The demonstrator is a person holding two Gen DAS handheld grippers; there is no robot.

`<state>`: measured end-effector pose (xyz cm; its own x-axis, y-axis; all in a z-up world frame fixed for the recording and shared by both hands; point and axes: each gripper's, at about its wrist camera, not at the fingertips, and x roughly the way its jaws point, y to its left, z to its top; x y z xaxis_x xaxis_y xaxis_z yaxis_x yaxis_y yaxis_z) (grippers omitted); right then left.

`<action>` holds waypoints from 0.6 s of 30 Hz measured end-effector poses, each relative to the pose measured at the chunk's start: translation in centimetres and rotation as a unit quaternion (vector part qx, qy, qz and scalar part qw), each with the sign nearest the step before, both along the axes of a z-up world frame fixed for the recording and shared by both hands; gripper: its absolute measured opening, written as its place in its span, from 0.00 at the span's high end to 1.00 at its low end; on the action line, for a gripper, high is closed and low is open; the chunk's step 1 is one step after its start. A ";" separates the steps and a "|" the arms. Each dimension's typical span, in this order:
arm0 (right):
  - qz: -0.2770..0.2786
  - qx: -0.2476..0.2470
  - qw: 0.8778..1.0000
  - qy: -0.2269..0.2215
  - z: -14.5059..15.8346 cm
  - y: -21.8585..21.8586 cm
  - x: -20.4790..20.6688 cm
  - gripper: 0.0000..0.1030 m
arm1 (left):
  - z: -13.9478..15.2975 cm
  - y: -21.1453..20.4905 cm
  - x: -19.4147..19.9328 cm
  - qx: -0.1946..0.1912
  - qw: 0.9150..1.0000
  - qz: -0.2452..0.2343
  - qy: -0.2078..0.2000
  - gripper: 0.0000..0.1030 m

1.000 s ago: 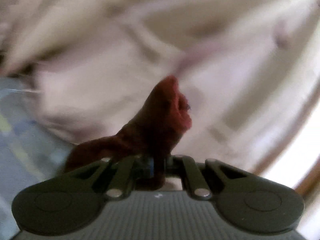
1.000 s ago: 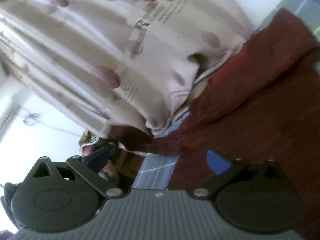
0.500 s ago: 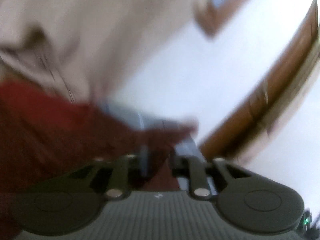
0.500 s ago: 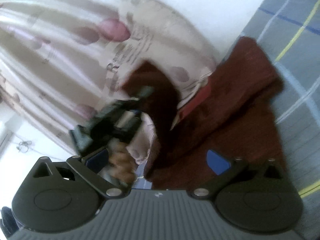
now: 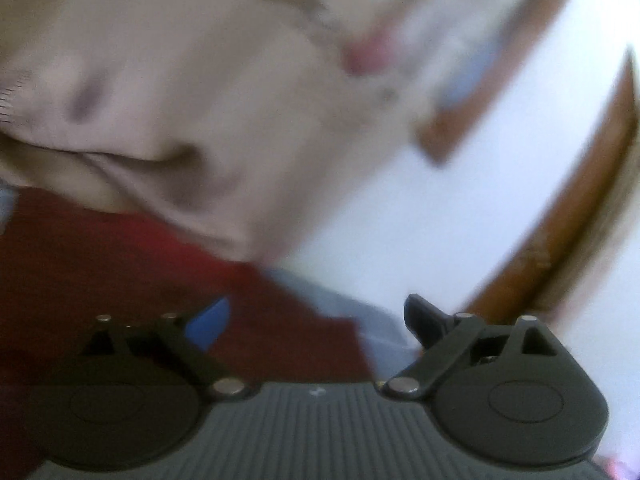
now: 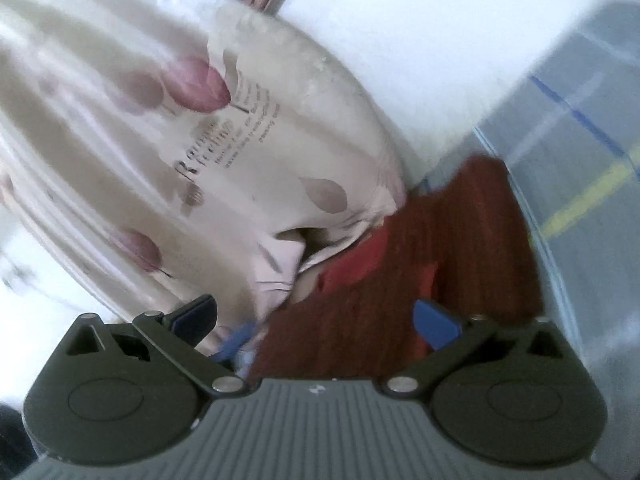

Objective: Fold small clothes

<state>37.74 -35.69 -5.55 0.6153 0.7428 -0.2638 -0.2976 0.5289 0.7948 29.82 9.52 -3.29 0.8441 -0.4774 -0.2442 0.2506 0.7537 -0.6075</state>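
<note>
A dark red knitted garment (image 5: 132, 280) lies on the grey checked bed sheet (image 6: 592, 152), against a cream pillow. In the blurred left wrist view my left gripper (image 5: 316, 320) is open just above the garment's right edge, holding nothing. In the right wrist view the garment (image 6: 452, 256) lies folded over itself, with a brighter red patch near the pillow. My right gripper (image 6: 316, 320) is open over the garment's near part and empty.
A big cream pillow (image 6: 192, 160) with pink petals and print lies at the garment's far side, also in the left wrist view (image 5: 180, 100). A white wall (image 6: 420, 40) stands behind. A brown wooden frame (image 5: 568, 216) curves at the right.
My left gripper was shut on the red garment and lifted it; it swung the cloth over and has now opened and let go. The right gripper stayed open.
</note>
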 end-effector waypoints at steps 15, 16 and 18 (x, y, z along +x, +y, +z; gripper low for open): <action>0.035 -0.200 0.976 -0.075 2.3 7.6 4.1 0.85 | -5.2 2.6 -3.6 0.068 0.997 0.019 0.041 0.07; 0.024 -0.205 0.974 -0.094 3.5 7.0 4.1 0.85 | -5.1 2.2 -3.4 0.073 0.997 0.020 0.030 0.07; 0.006 -0.214 0.971 -0.103 4.5 6.0 5.0 0.85 | -5.2 2.3 -3.7 0.072 0.997 0.024 0.018 0.07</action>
<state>42.71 -29.68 -1.01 0.6803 0.5992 -0.4221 -0.4354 0.7937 0.4249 26.11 11.84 -8.46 0.8542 -0.3948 -0.3385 0.1922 0.8445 -0.4999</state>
